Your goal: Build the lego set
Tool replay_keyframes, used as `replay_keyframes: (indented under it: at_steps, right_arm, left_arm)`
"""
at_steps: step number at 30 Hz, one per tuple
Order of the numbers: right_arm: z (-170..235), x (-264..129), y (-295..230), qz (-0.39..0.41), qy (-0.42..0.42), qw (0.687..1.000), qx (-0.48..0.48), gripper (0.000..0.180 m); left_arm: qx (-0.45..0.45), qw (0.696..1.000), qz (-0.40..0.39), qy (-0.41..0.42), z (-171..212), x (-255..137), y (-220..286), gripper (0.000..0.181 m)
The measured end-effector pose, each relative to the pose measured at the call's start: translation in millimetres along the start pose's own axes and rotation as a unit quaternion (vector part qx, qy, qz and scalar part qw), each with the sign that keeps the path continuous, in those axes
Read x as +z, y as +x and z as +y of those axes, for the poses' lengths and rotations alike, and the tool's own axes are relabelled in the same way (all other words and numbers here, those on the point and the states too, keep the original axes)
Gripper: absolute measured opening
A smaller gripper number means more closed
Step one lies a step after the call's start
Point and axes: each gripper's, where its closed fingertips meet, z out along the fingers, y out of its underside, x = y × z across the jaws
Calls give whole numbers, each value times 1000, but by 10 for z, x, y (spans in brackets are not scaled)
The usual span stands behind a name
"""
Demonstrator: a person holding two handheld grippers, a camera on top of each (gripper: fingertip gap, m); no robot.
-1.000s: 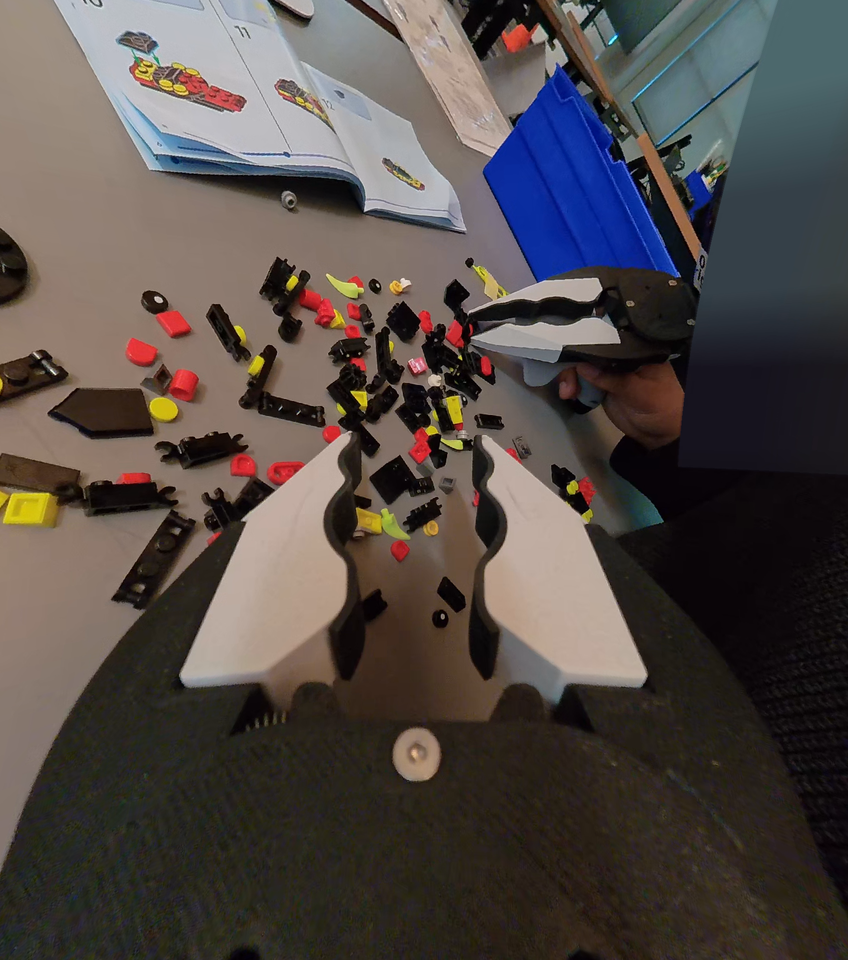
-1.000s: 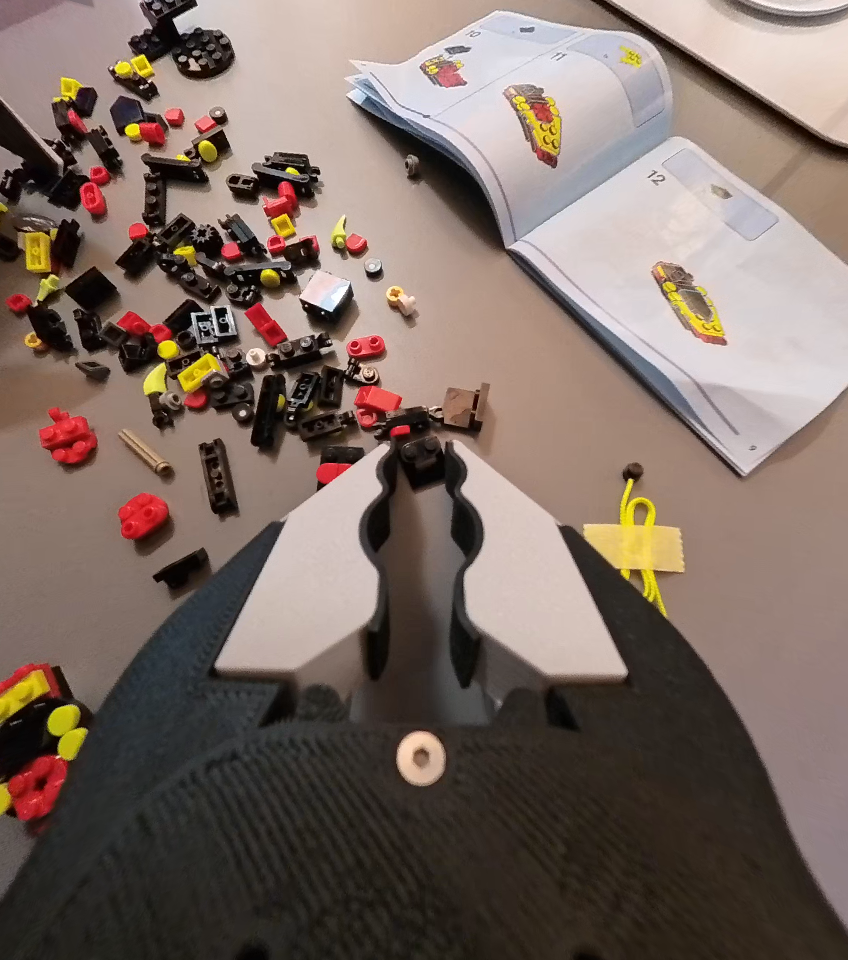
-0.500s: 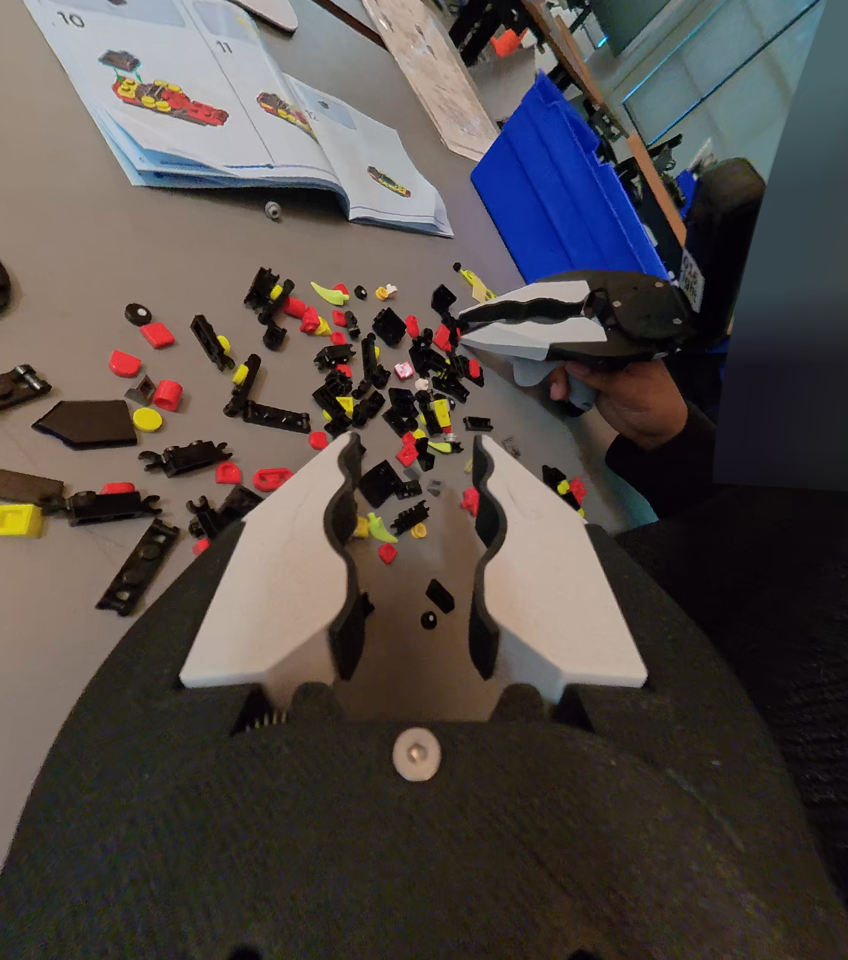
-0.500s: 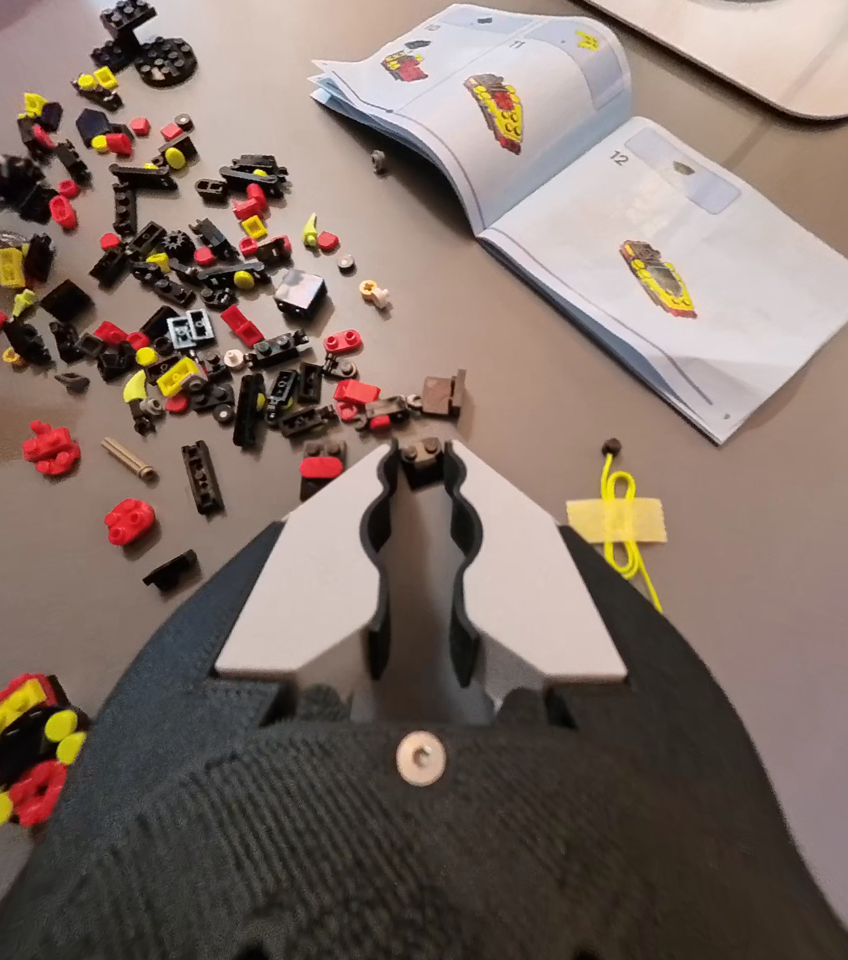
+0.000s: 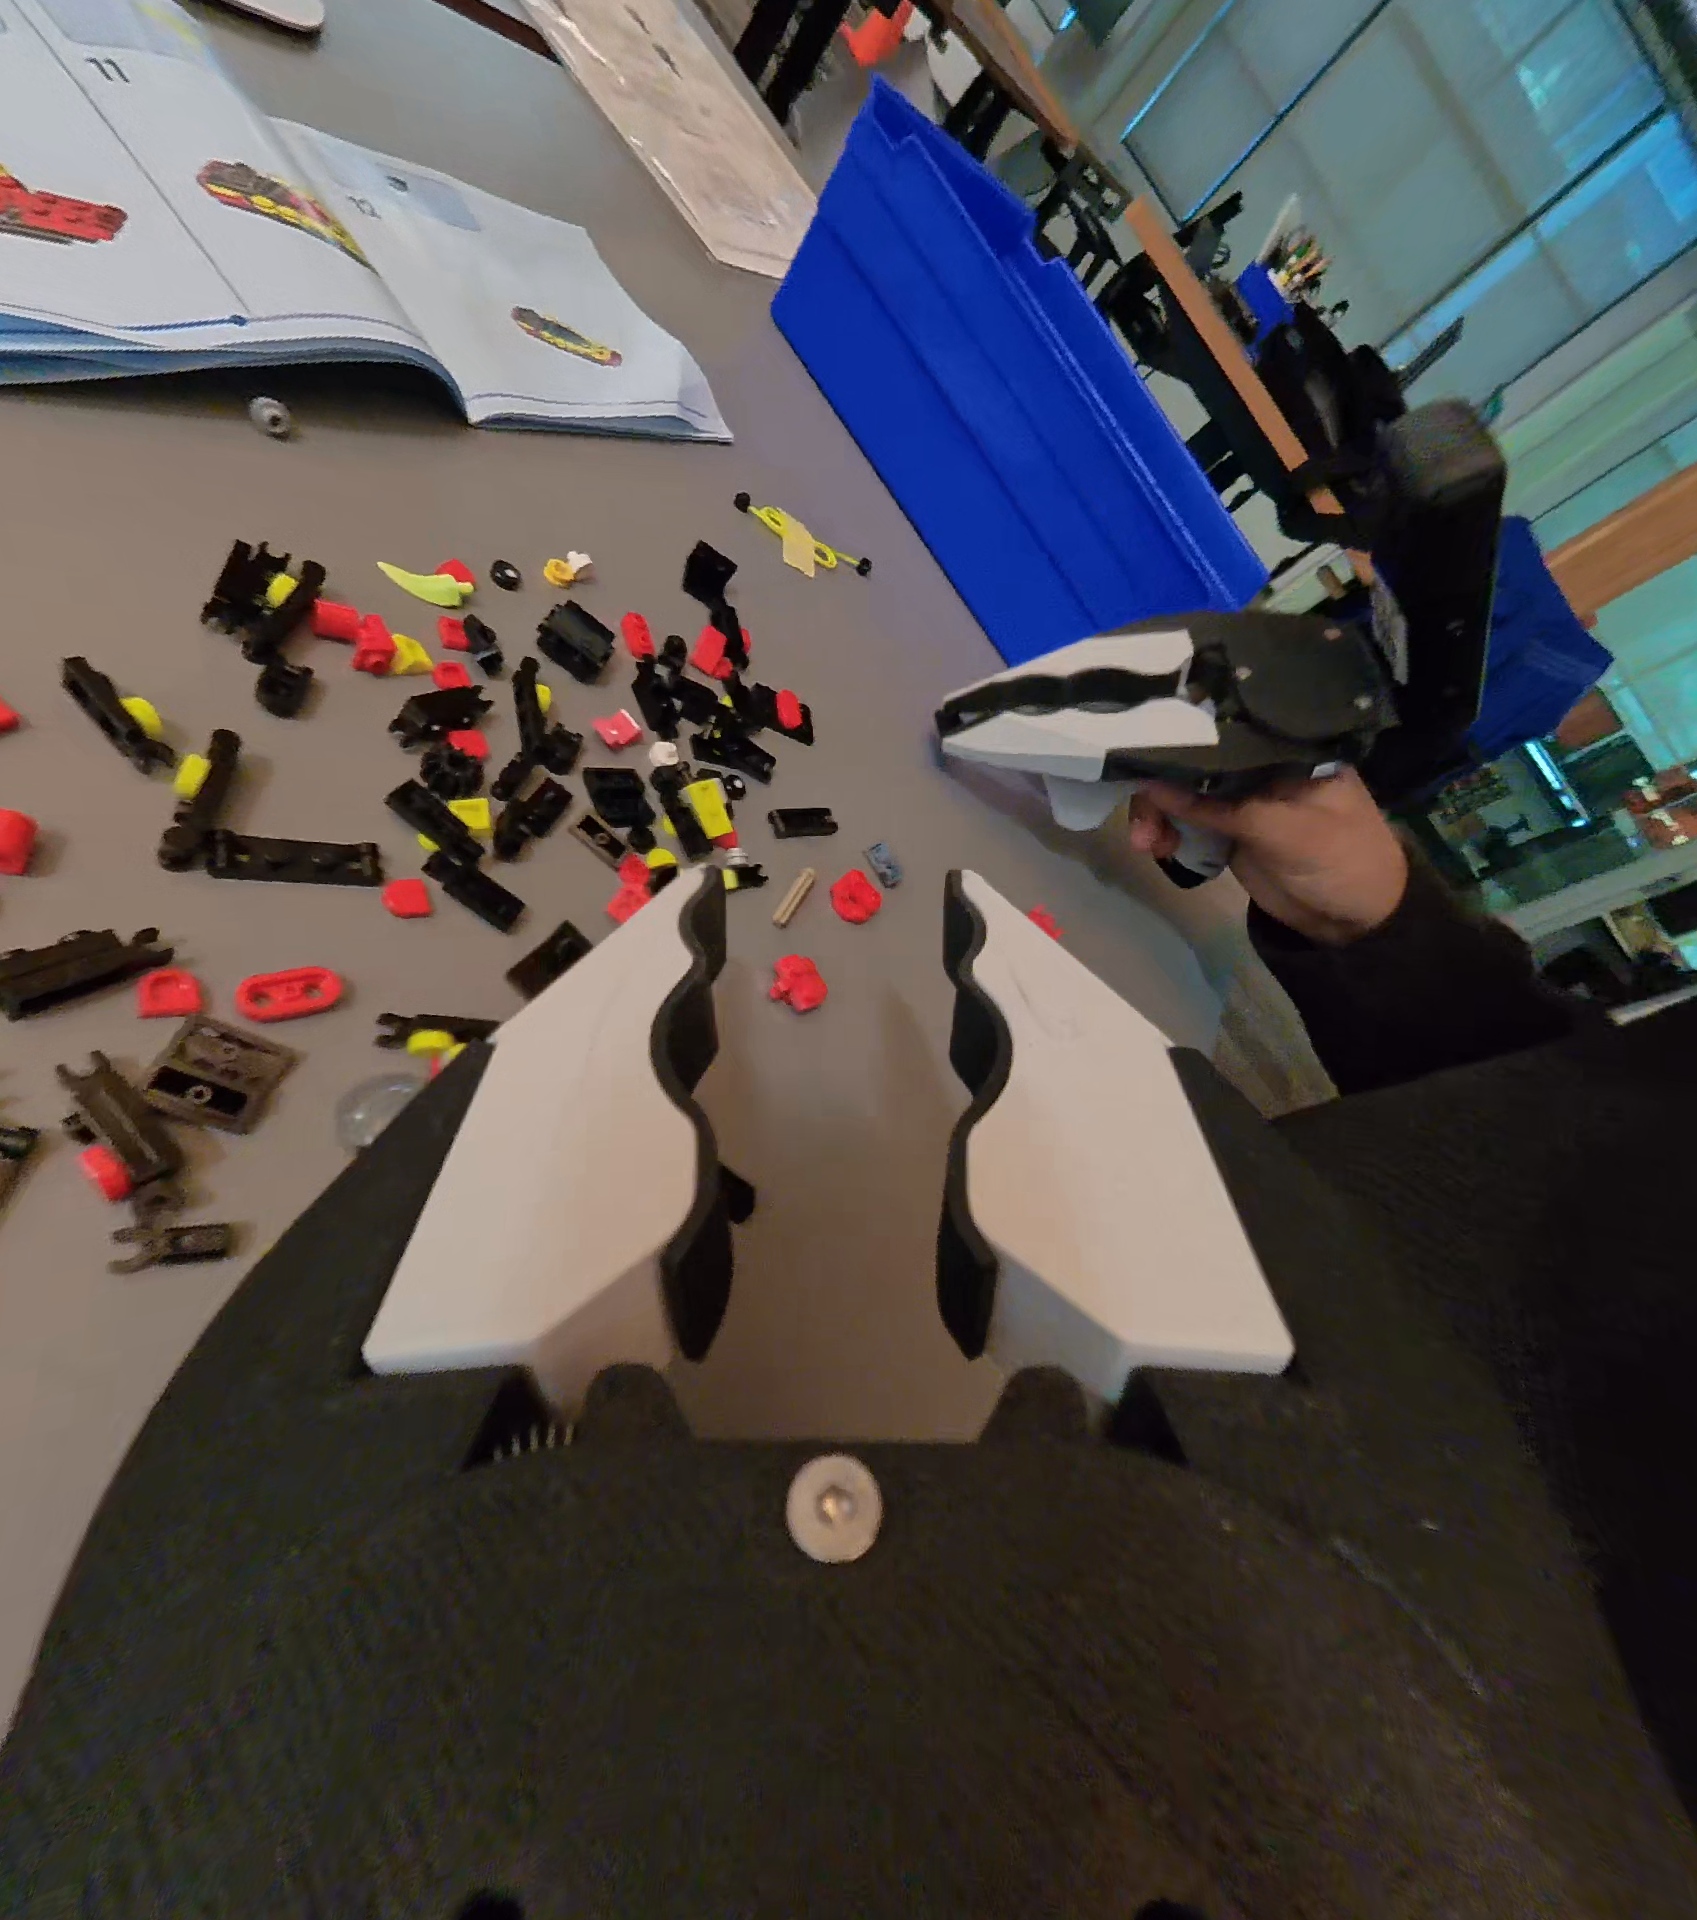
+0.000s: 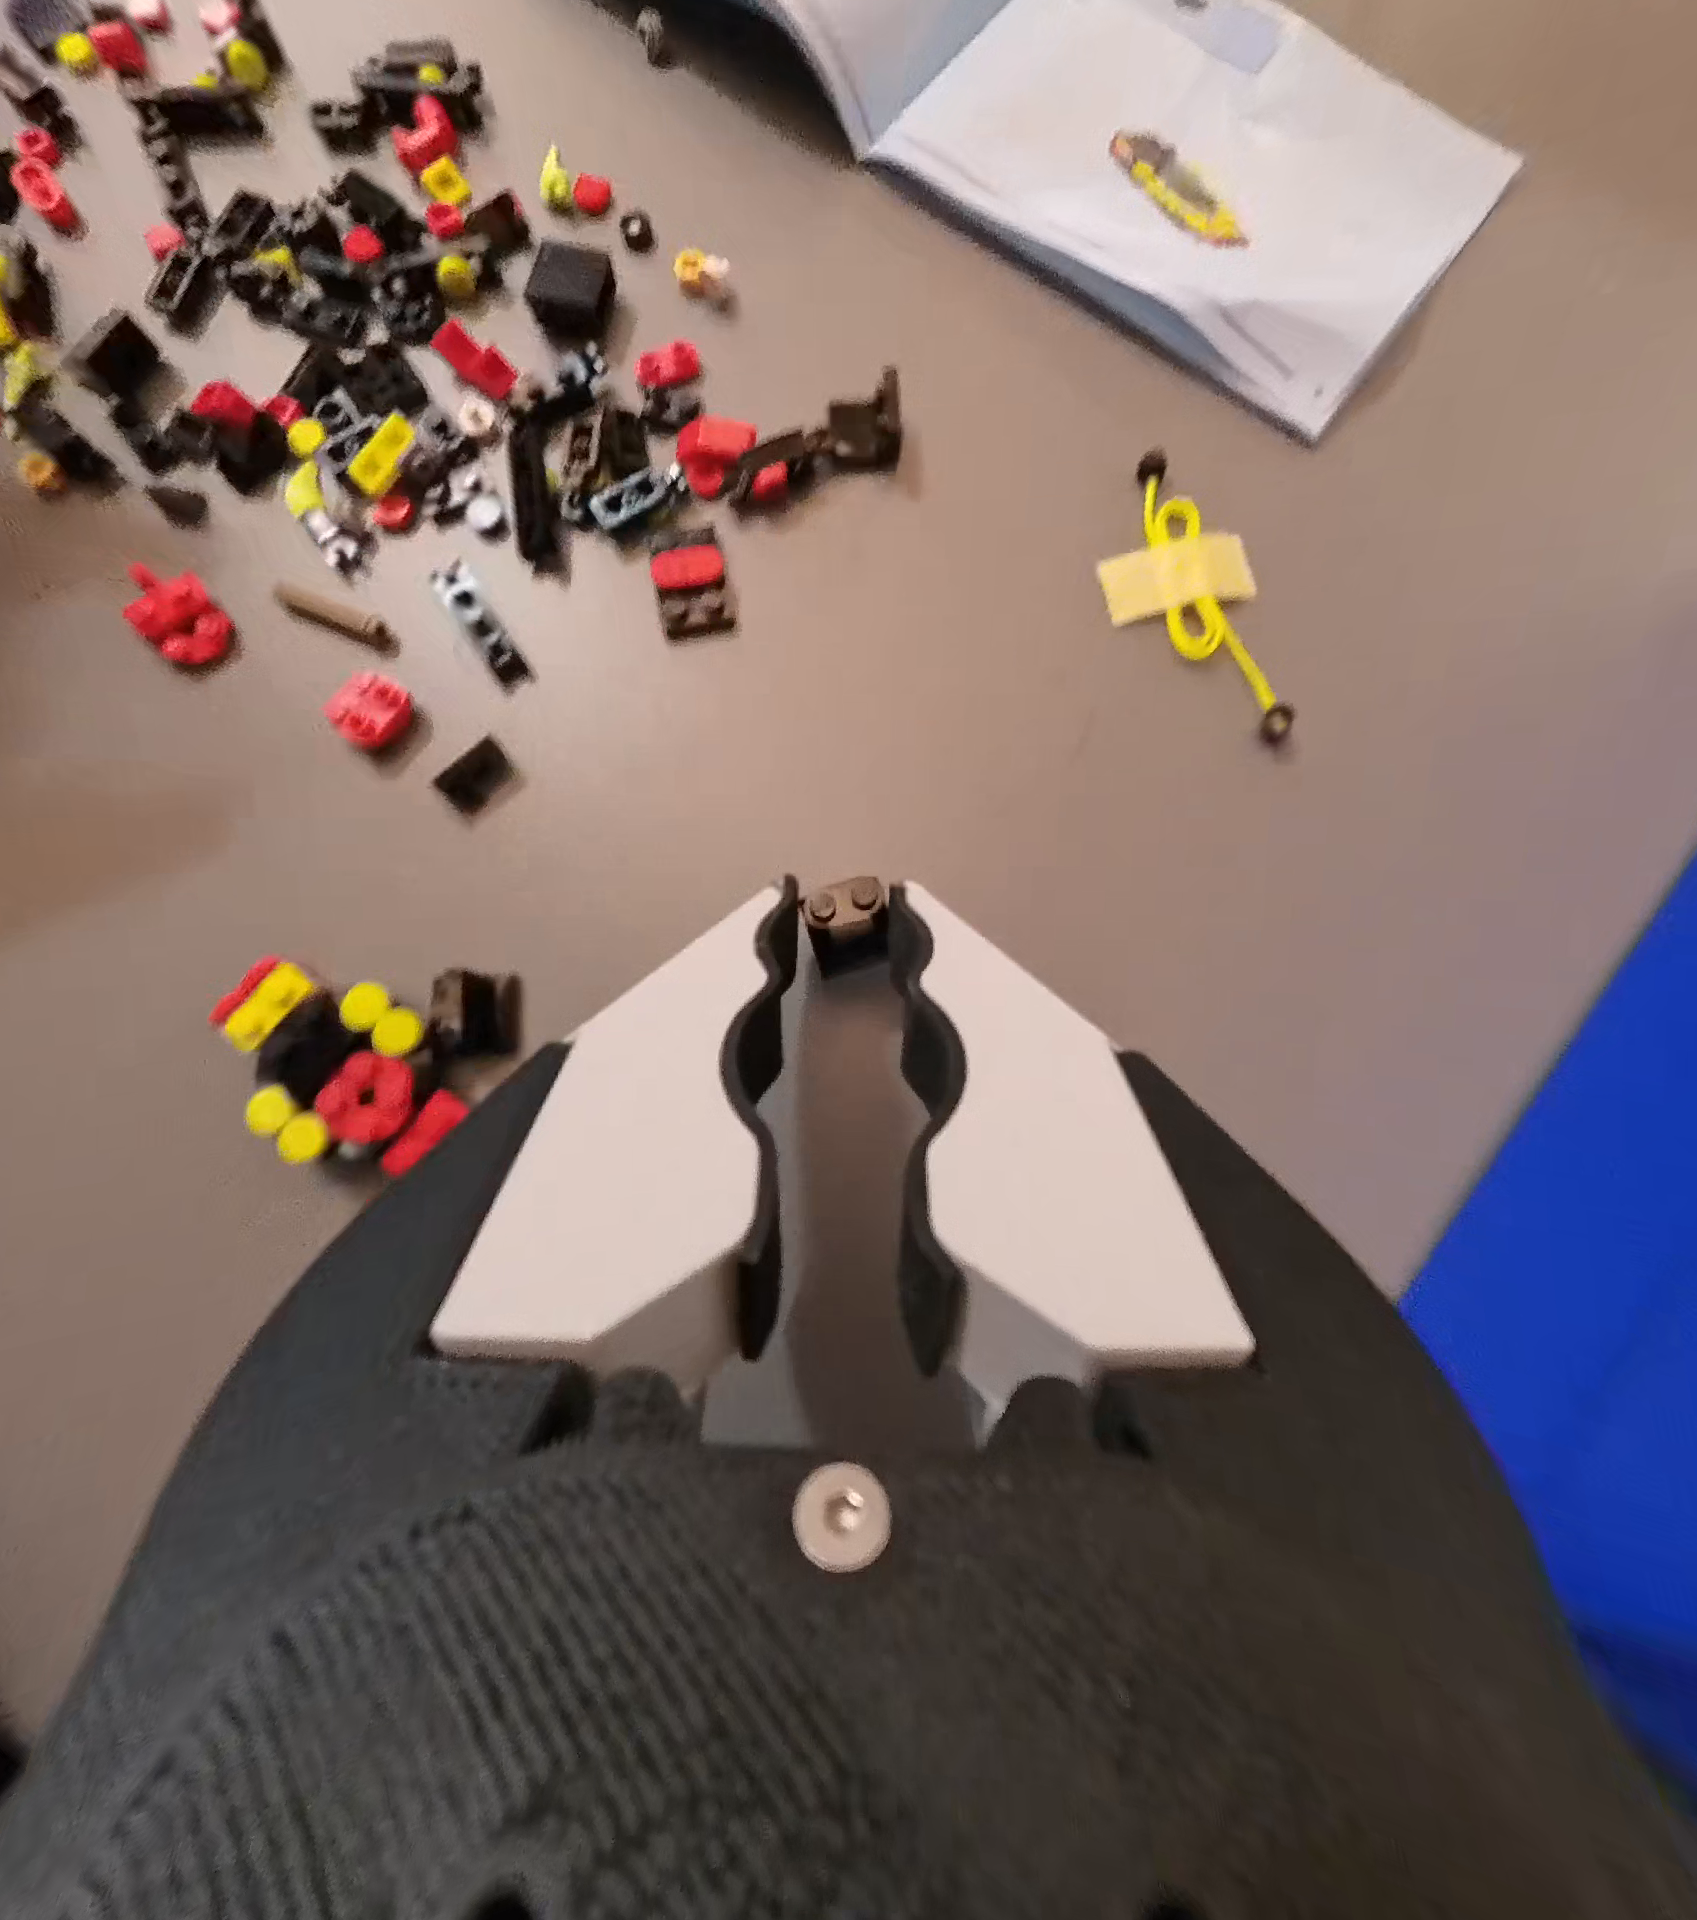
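Between the tips of my right gripper point(image 6: 845, 914), at the centre of the right wrist view, I pinch a small dark two-stud brick point(image 6: 846, 916); the jaws are narrow, closed on it, and it hangs above the bare grey-brown tabletop point(image 6: 979, 748). My left gripper point(image 5: 831, 902) stands wide, its jaws well apart with nothing between them but the table below and a small red clip piece point(image 5: 798, 983) lying there.

Across the upper left of both views spreads the scatter of loose black, red and yellow bricks point(image 5: 532, 748). At the lower left of the right wrist view sits the partly built black, red and yellow model point(image 6: 330, 1070), just beside my gripper's black body. A taped yellow string point(image 6: 1187, 592) lies right of centre, the open pale-blue instruction booklet point(image 6: 1208, 197) at the top right, and a blue plastic bin point(image 5: 989, 384) along the right edge.

Half a second ago my right gripper's tips were right at the near edge of the scatter; now they are pulled back from it, the held brick carried along and the model closer to them. In the left wrist view, my right gripper has moved away from the pile towards the right of the frame. The left gripper's opening is unchanged. The right wrist view is blurred.
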Motion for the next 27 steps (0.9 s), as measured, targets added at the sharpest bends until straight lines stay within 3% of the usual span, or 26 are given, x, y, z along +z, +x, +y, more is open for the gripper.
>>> replay_keyframes:
  at_steps: [5, 16, 27]
  right_arm:
    - [97, -199, -205, -29, 16, 999, 38, 23]
    - [30, -407, -45, 4, 35, 999, -14, 19]
    - [201, -216, 85, 43, -24, 997, -53, 12]
  left_arm:
    - [-4, 1000, 13, -22, 96, 61, 57, 41]
    - [-43, 999, 23, -10, 80, 44, 48, 41]
    - [-42, 999, 23, -24, 159, 20, 47, 42]
